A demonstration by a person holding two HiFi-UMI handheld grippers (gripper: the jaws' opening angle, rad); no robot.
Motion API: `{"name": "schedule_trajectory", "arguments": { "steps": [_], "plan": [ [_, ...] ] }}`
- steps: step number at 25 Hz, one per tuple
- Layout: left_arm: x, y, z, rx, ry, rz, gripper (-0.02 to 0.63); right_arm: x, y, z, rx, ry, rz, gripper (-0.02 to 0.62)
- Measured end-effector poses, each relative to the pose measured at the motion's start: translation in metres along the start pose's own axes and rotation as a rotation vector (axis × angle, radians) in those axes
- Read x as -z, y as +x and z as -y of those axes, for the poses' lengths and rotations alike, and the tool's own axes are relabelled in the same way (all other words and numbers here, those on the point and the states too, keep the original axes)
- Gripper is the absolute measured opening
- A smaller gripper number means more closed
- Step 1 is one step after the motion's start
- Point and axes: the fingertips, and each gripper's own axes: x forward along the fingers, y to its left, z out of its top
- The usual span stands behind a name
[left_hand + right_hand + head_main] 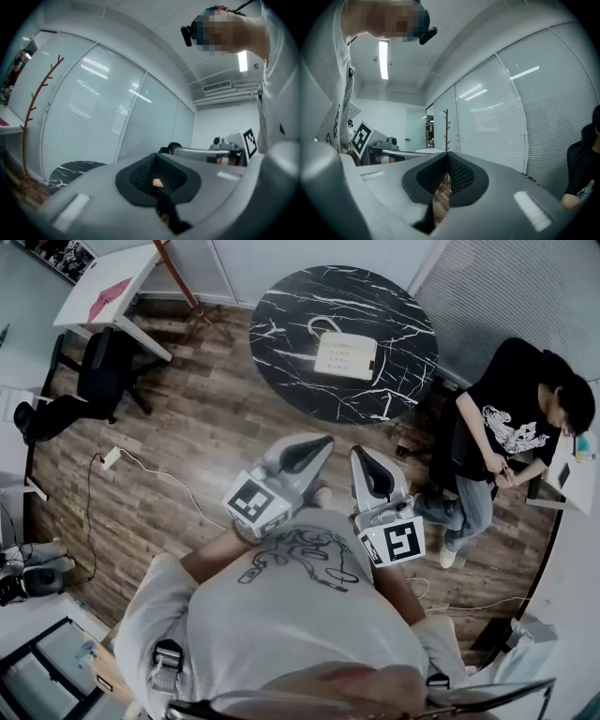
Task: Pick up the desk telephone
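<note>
Desk telephone [345, 354], white, is seen lying flat on the round black marble surface [291, 315], near that surface's centre. A looped cord is seen at its 11 o'clock corner. Both grippers are held well apart from it, toward 6 o'clock in the head view, close to the person's chest and pointed level toward the surface. Left gripper [156, 182]: jaws closed together, nothing gripped between them. Right gripper [446, 177]: jaws also closed, nothing gripped; only wooden floor [206, 418] is seen through the slit below the pads. The two are held side by side, left at 9 o'clock of right. A seated person in a black T-shirt [511, 423] is seen at 3 o'clock of the surface, apart from it. A black office chair [98, 371] and a white desk [108, 282] are seen at 9 to 10 o'clock. A white cable [155, 474] is lying on the floor at 8 o'clock. A bare coat stand [446, 129] is seen before slatted blinds [497, 126] in the right gripper view.
</note>
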Motion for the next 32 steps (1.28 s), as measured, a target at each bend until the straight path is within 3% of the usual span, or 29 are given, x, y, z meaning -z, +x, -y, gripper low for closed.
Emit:
{"name": "schedule_trajectory", "arguments": {
  "steps": [19,32],
  "plan": [
    [0.012,0.044,0.031,-0.049,-0.003,0.009,0.002,0.008,-0.038,0.038,-0.052,0.007,-0.018,0.006],
    [0.023,0.056,0.025,-0.08,-0.009,-0.002,0.002,0.017,-0.034,0.052,-0.072,0.014,-0.021,0.006]
  ]
}}
